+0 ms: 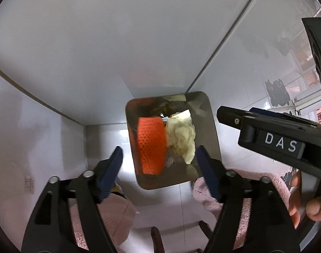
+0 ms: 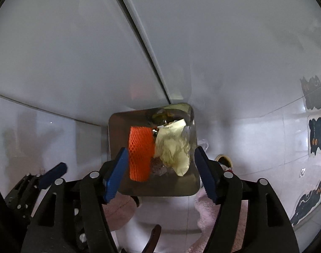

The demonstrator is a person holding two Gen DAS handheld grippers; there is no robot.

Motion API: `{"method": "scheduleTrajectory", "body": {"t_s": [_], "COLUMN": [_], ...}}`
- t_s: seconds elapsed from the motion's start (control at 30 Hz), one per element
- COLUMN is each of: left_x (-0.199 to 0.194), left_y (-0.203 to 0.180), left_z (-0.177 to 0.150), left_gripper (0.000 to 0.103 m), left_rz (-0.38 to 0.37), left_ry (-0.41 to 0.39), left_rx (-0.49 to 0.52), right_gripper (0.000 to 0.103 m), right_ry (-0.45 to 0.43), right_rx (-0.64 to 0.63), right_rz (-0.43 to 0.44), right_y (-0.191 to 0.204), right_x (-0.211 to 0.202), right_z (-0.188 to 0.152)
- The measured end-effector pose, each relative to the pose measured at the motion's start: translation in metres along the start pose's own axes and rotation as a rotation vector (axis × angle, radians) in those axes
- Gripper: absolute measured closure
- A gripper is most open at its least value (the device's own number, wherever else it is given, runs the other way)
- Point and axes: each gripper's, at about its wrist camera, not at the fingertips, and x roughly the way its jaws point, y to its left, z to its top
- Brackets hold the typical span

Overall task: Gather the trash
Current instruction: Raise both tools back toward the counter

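Both tools hang almost straight over a shiny metal bin (image 1: 211,126) that stands on the pale tiled floor (image 1: 109,139), tucked against the foot of a white cabinet panel (image 1: 118,42), and every place here is taken from that bin. The left gripper (image 1: 159,162) has its blue pads spread wide with nothing between them, hovering above the near rim; the right gripper (image 2: 160,166) is spread just as wide and equally empty above the same opening. Inside the bin lie an orange foam net sleeve (image 1: 151,145) toward its left wall and a crumpled pale paper wad (image 1: 181,137) toward its right wall, the two touching, with darker scraps beneath them that are too dim to name. So the trash looks delivered, and the risks, as I judge them, come with leaving. The two tools are close together above the opening, and in the left view the right tool's body crosses just to the right of the bin; pulling away carelessly could knock them together. A pad dipping too low could catch the rim and tip or slide the bin, which looks light. The foam sleeve stands tall and springy, so it may lean toward the rim. Near the bin's front the person's pink fuzzy slippers (image 1: 240,181) are close enough to nudge it.
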Motion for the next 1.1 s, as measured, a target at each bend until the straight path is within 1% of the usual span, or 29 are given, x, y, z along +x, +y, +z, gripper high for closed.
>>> {"method": "scheduleTrajectory", "body": {"t_s": [0.03,0.07,0.13,0.27,0.37,0.57,0.73,0.8,0.97,1.1], "left_x": [-0.004,-0.011,-0.023,-0.051,-0.073,-0.121,-0.168,-0.193,-0.25,-0.29], "left_y": [0.0,0.001,0.003,0.005,0.0,-0.006,-0.008,-0.008,-0.006,-0.001], "left_z": [-0.001,-0.002,-0.001,-0.002,-0.006,-0.009,-0.007,-0.005,0.008,0.025], "left_gripper": [0.024,0.022,0.016,0.01,0.008,0.008,0.008,0.008,0.008,0.008], "left_rz": [0.002,0.006,0.01,0.016,0.02,0.028,0.044,0.052,0.074,0.092], "left_ry": [-0.007,-0.018,-0.038,-0.085,-0.122,-0.205,-0.294,-0.341,-0.445,-0.512], "left_rx": [0.0,0.0,-0.003,-0.004,-0.003,-0.008,0.001,0.004,0.007,0.005], "right_gripper": [0.026,0.021,0.014,0.007,0.005,0.005,0.005,0.005,0.004,0.004], "right_ry": [-0.008,-0.024,-0.049,-0.102,-0.138,-0.219,-0.316,-0.372,-0.475,-0.544], "right_rx": [-0.003,-0.008,-0.02,-0.046,-0.051,-0.06,-0.068,-0.077,-0.115,-0.145], "right_rz": [-0.004,-0.017,-0.038,-0.062,-0.059,-0.034,-0.01,-0.001,0.019,0.042], "right_y": [0.001,0.002,0.004,0.008,0.009,0.011,0.011,0.012,0.023,0.036], "right_x": [-0.004,-0.011,-0.022,-0.053,-0.072,-0.119,-0.171,-0.197,-0.255,-0.298], "right_z": [-0.001,-0.002,-0.003,-0.008,-0.009,-0.017,-0.021,-0.021,-0.017,0.001]}}
